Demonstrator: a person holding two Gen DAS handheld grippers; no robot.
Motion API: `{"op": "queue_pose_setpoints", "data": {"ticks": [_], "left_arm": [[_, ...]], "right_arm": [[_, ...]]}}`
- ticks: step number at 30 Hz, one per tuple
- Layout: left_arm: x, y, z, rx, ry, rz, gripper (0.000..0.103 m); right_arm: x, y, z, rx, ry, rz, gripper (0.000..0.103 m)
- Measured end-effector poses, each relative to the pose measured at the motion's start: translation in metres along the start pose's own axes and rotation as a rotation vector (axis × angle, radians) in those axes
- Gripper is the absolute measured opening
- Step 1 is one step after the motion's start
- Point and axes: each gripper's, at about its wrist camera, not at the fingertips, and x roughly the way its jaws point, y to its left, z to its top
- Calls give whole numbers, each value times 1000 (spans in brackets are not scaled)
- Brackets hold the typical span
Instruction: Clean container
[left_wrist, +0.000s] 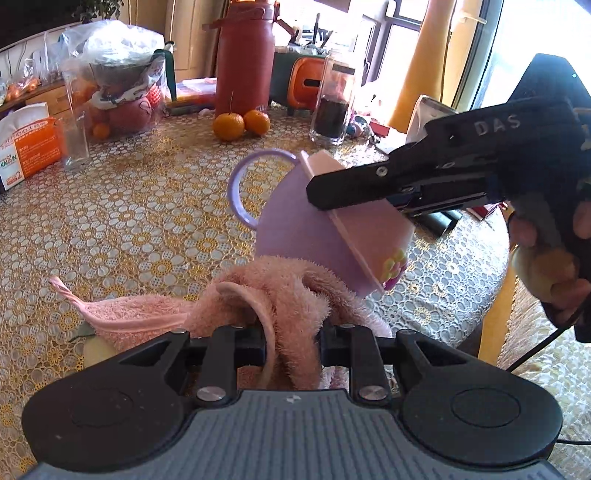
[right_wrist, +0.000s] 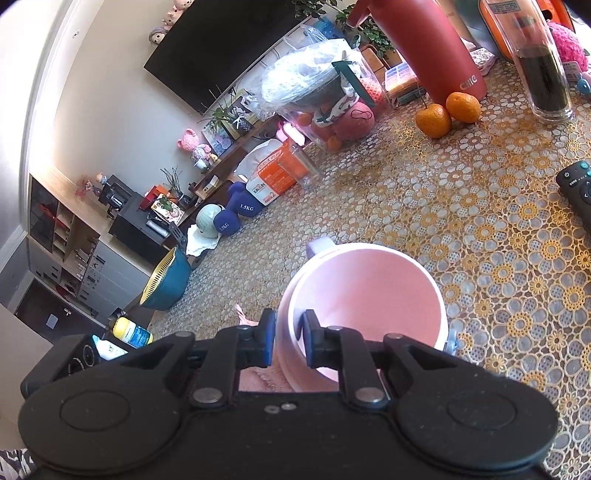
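A purple cup (left_wrist: 295, 218) with a pink inside and a loop handle hangs tilted above the table. My right gripper (left_wrist: 328, 195) is shut on its rim, one finger inside and one outside. In the right wrist view the cup (right_wrist: 369, 291) shows its pink inside, and the right gripper (right_wrist: 290, 332) pinches the near wall. My left gripper (left_wrist: 291, 332) is shut on a fluffy pink towel (left_wrist: 258, 295), which bunches up against the cup's lower side. The cup's bottom is hidden behind the towel.
On the lace-patterned table (left_wrist: 129, 206) stand a tall red flask (left_wrist: 245, 55), two oranges (left_wrist: 242, 123), a glass jar of dark stuff (left_wrist: 332, 103), an empty glass (left_wrist: 75, 136), a tissue box (left_wrist: 27, 144) and a bagged fruit bowl (left_wrist: 118, 81). A remote (right_wrist: 576, 188) lies at right.
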Motion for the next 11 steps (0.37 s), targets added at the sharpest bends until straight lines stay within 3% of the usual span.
{"op": "queue_pose_setpoints", "data": {"ticks": [4, 11], "left_arm": [[6, 3, -4, -5, 14, 11, 23], [-33, -4, 0, -30, -55, -18, 23]], "right_arm": [[2, 2, -1, -3, 7, 3, 15], [2, 7, -1, -16, 2, -28, 15]]}}
